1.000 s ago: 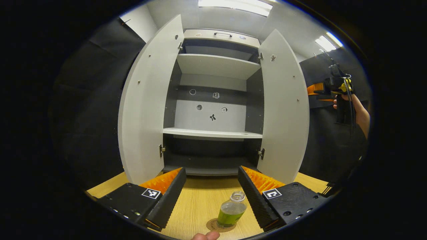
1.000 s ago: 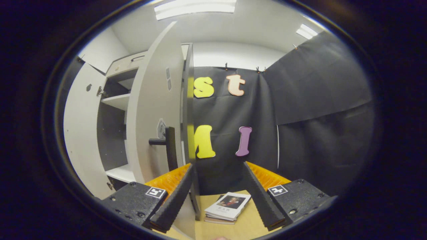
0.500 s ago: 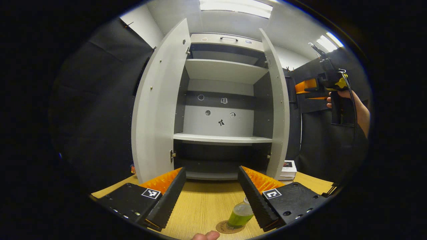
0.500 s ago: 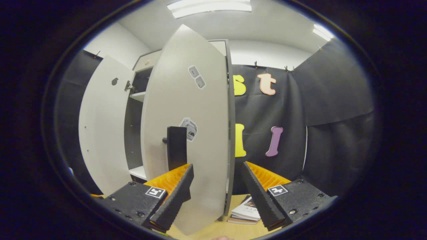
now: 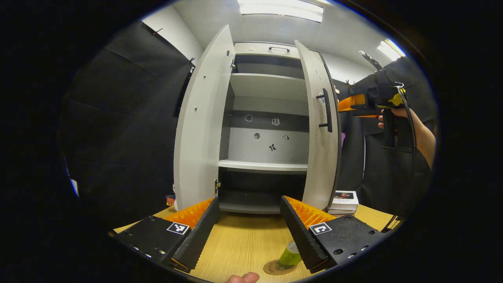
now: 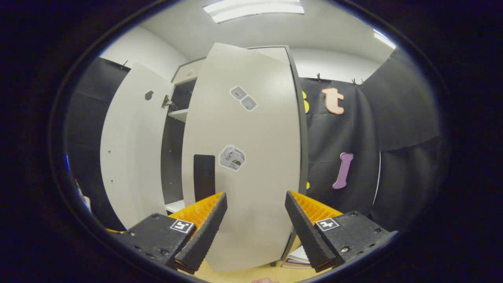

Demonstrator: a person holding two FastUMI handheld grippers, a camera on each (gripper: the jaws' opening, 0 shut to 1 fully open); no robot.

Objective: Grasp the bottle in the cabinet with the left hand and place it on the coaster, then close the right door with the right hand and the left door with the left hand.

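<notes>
In the left gripper view a clear bottle with green liquid (image 5: 289, 254) stands on a round brown coaster (image 5: 277, 267) on the wooden table, partly behind the right finger of my left gripper (image 5: 248, 230), which is open and holds nothing. The grey cabinet (image 5: 264, 129) has bare shelves. Its left door (image 5: 202, 122) stands wide open. Its right door (image 5: 320, 133) is partly swung in, with a black handle (image 5: 327, 110). In the right gripper view my right gripper (image 6: 255, 224) is open, its fingertips close against the right door's outer face (image 6: 251, 165), beside the handle (image 6: 204, 177). A hand holds the right gripper (image 5: 355, 104) behind that door.
A small stack of books (image 5: 344, 197) lies on the wooden table (image 5: 239, 239) right of the cabinet base. Black cloth walls close in both sides. A small item sits on the table at the foot of the left door (image 5: 170, 201).
The right door has swung from wide open to partly closed, with my right gripper following its outer face. My left gripper has drawn to the left; the bottle stays on the coaster.
</notes>
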